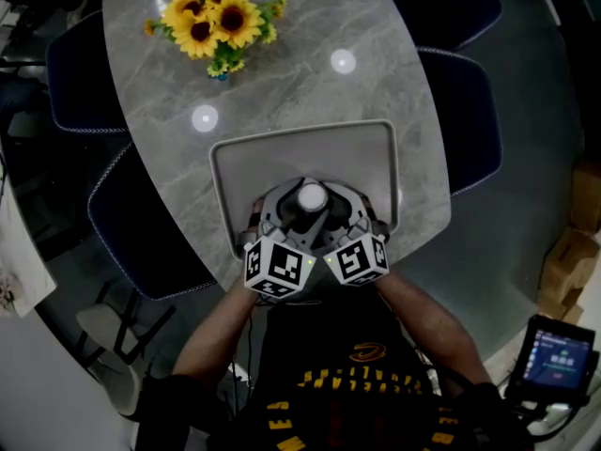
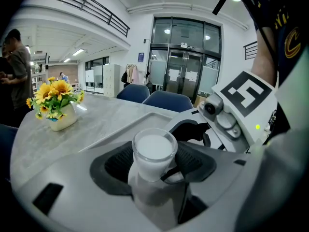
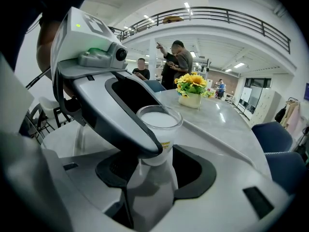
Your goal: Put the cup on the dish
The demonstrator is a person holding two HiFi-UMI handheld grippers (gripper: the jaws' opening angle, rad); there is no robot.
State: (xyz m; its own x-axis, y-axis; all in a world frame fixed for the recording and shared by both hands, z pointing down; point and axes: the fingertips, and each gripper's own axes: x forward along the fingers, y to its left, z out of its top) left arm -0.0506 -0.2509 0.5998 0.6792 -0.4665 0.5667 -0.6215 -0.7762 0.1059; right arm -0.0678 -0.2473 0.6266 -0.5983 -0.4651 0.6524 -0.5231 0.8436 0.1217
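At the grey marble table [image 1: 310, 83] the cup [image 1: 312, 196] is over the near side of the dish [image 1: 282, 148], clasped by both left gripper [image 2: 154, 166] and right gripper [image 3: 157, 161], so we should lower it level and release only once it stands.

Cup [image 1: 312, 196] between left tongs [image 1: 286, 205] and right tongs [image 1: 338, 205], grey tray [image 1: 246, 158] beneath, sunflowers [image 1: 216, 19]

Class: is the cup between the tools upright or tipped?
Upright: the cup shows its round mouth straight up; its rim sits level in both gripper views.
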